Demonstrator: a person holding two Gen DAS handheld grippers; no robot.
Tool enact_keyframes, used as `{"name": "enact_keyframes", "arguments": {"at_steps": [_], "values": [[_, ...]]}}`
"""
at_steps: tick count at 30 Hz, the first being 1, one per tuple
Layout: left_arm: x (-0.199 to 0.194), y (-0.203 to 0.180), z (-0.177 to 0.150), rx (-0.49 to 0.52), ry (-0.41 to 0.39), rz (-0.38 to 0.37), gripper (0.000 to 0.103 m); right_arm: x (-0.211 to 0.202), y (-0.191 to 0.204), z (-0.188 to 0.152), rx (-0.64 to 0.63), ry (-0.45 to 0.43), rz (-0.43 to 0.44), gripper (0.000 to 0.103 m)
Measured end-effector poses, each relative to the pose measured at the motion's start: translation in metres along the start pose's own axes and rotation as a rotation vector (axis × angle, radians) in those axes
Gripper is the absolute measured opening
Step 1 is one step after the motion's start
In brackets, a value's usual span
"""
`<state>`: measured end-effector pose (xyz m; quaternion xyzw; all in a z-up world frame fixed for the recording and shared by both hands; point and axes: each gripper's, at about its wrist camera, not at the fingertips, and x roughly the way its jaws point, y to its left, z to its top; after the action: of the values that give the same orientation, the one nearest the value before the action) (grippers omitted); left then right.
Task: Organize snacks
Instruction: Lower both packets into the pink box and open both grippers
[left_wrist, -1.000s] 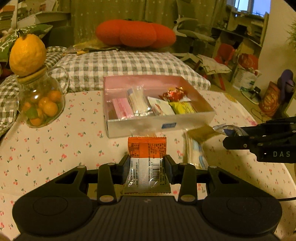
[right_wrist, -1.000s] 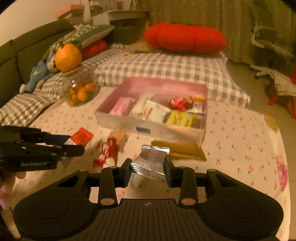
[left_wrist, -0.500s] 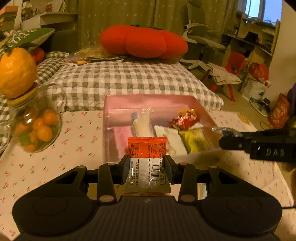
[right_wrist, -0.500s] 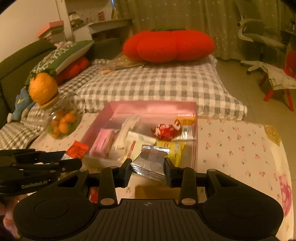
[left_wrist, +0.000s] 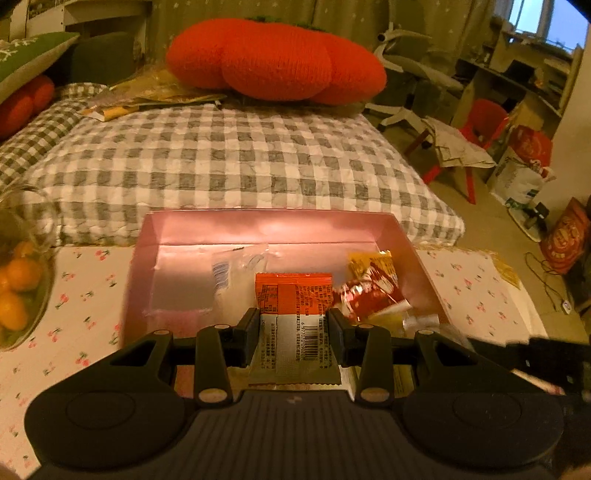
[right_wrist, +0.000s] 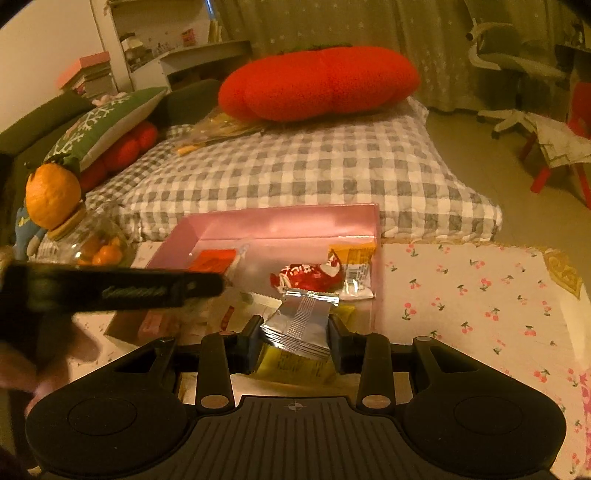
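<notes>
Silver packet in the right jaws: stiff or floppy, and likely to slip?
The silver packet looks thin and crinkled, so probably light and floppy. Its glossy foil could be slippery, though the right gripper holds it pinched by both sides above the pink box.

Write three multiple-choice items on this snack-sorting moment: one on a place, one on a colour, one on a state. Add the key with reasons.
1. Where is the left tool holding its packet?
A. Over the pink box
B. Over the checked cushion
C. Beside the glass jar

2. What colour is the packet in the right tool?
A. Green
B. Silver
C. Blue

3. How do the left tool's jaws stand?
A. Wide open, empty
B. Shut on the orange-topped packet
C. Shut on nothing

Key: 1 A, the pink box lies right under and ahead of the fingers. 2 B, the silver packet shines like foil. 3 B, both pads press the sides of the orange-topped packet.
</notes>
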<state>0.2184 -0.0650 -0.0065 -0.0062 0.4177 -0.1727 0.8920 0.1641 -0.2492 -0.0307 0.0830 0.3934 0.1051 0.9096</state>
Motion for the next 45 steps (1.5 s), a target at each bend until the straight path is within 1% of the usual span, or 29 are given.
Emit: {"name": "enact_keyframes", "arguments": {"at_steps": [6, 10, 15, 17, 18, 20, 21, 22, 23, 24, 26, 28, 32, 35, 37, 42, 45], "values": [[0.026, -0.005, 0.006, 0.000, 0.027, 0.033, 0.036, 0.013, -0.002, -0.002, -0.029, 0.010, -0.005, 0.036], [0.034, -0.009, 0.006, 0.014, 0.033, 0.048, 0.037, 0.019, -0.004, -0.003, -0.031, 0.012, 0.000, 0.036], [0.035, -0.009, 0.008, 0.030, 0.019, 0.050, 0.041, 0.023, -0.008, -0.004, -0.022, 0.014, -0.012, 0.040], [0.034, -0.008, 0.008, 0.037, 0.020, 0.040, 0.047, 0.022, -0.009, -0.004, -0.018, 0.009, -0.015, 0.040], [0.036, -0.009, 0.009, 0.038, 0.019, 0.035, 0.048, 0.022, -0.009, -0.003, -0.013, 0.009, -0.015, 0.040], [0.033, -0.008, 0.009, 0.033, 0.015, 0.021, 0.056, 0.020, -0.011, -0.002, 0.002, 0.005, -0.013, 0.044], [0.030, -0.008, 0.009, 0.030, 0.012, 0.012, 0.059, 0.019, -0.011, -0.002, 0.008, 0.003, -0.011, 0.053], [0.028, -0.007, 0.008, 0.029, 0.008, 0.007, 0.063, 0.018, -0.011, -0.001, 0.016, 0.000, -0.009, 0.061], [0.025, -0.007, 0.008, 0.029, 0.003, 0.007, 0.068, 0.016, -0.011, -0.001, 0.022, -0.004, -0.005, 0.064], [0.022, -0.007, 0.008, 0.032, -0.002, 0.010, 0.069, 0.014, -0.011, -0.001, 0.022, -0.006, -0.003, 0.067], [0.015, -0.005, 0.007, 0.041, -0.012, 0.007, 0.072, 0.011, -0.009, 0.000, 0.015, -0.007, -0.006, 0.068], [0.008, -0.004, 0.007, 0.041, -0.018, 0.010, 0.075, 0.007, -0.006, 0.001, 0.011, -0.007, -0.011, 0.073], [-0.006, 0.001, 0.009, 0.033, -0.035, 0.015, 0.078, -0.004, 0.000, 0.001, -0.004, -0.010, -0.026, 0.076], [-0.018, 0.004, 0.008, 0.027, -0.047, 0.018, 0.081, -0.013, 0.003, 0.001, -0.006, -0.016, -0.039, 0.080], [-0.024, 0.006, 0.006, 0.029, -0.050, 0.021, 0.082, -0.020, 0.004, 0.000, -0.002, -0.029, -0.054, 0.083], [-0.039, 0.009, -0.005, 0.047, -0.048, 0.036, 0.085, -0.037, 0.009, 0.002, 0.012, -0.044, -0.062, 0.085], [-0.049, 0.012, -0.013, 0.057, -0.045, 0.039, 0.088, -0.047, 0.015, 0.001, -0.001, -0.049, -0.068, 0.087]]}}
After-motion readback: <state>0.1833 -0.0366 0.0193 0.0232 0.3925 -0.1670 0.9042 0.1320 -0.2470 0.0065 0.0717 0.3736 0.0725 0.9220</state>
